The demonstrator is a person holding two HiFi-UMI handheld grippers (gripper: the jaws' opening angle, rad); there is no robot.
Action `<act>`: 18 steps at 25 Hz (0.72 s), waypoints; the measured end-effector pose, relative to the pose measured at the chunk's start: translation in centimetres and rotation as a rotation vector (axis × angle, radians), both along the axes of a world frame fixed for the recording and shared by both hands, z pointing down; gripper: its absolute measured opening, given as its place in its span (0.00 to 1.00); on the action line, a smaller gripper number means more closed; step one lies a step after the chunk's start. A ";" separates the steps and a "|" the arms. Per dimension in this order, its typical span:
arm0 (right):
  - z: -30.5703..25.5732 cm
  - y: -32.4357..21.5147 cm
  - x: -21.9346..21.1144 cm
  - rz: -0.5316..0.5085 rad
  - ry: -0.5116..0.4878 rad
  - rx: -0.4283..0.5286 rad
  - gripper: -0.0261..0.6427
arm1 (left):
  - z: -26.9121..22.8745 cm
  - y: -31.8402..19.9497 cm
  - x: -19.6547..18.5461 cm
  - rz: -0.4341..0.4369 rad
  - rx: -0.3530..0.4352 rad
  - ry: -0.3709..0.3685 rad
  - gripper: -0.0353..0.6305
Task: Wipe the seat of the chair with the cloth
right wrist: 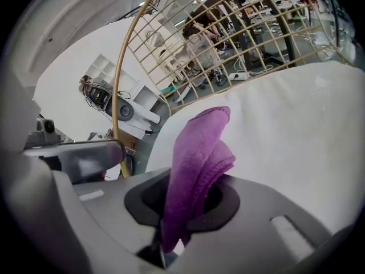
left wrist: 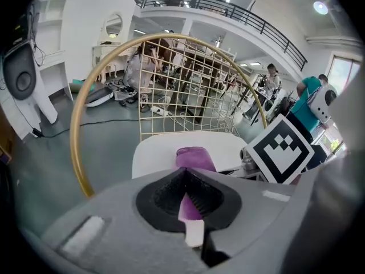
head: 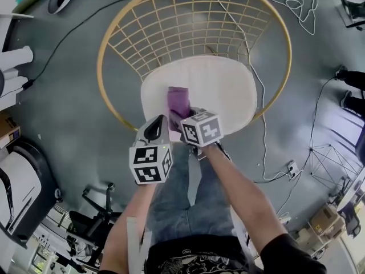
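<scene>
Right hand-held gripper [right wrist: 185,207]: clenched on the purple cloth [right wrist: 199,147], which rises out from between its jaws as a folded, upright tuft over the seat. Left hand-held gripper [left wrist: 188,205]: jaws drawn nearly together, with a narrow strip of the same purple cloth showing between their ribbed pads; the rest of the cloth lies just beyond its nose.

In the head view the two hand-held grippers sit side by side, their marker cubes almost touching, at the near edge of the seat [head: 228,90]. The cloth stands just ahead of them, on the near-left part of the seat. The seat is a white, rounded cushion, bare apart from the cloth.

Chair [head: 194,16]: a pale yellow wire lattice forms the backrest behind the cushion, bounded by a large round hoop [head: 107,39] of the same colour.

The person's forearms and blue jeans [head: 188,210] fill the lower middle of the head view. The chair stands on a grey floor [head: 68,113], with white cables [head: 302,4] looped at the upper right and a dark cable trailing at the upper left.
</scene>
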State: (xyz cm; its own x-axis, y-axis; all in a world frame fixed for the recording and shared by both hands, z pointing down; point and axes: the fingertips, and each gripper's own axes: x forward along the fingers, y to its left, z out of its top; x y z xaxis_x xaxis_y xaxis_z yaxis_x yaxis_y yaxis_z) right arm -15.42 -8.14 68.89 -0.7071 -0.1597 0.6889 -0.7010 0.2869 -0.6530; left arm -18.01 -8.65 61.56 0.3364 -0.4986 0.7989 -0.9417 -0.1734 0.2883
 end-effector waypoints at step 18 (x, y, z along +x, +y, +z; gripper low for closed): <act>0.7 -2.3 13.6 0.134 0.126 0.001 0.13 | -0.7 0.0 7.9 0.057 -0.008 -0.013 0.06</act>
State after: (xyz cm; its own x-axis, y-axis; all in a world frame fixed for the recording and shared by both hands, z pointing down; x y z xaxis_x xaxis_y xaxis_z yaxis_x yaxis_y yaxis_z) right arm -1.83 -10.42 69.59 -0.5876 -0.2474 0.7704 -0.8091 0.1864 -0.5573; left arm -10.10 -8.70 60.86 0.3540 -0.4723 0.8072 -0.9339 -0.2245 0.2782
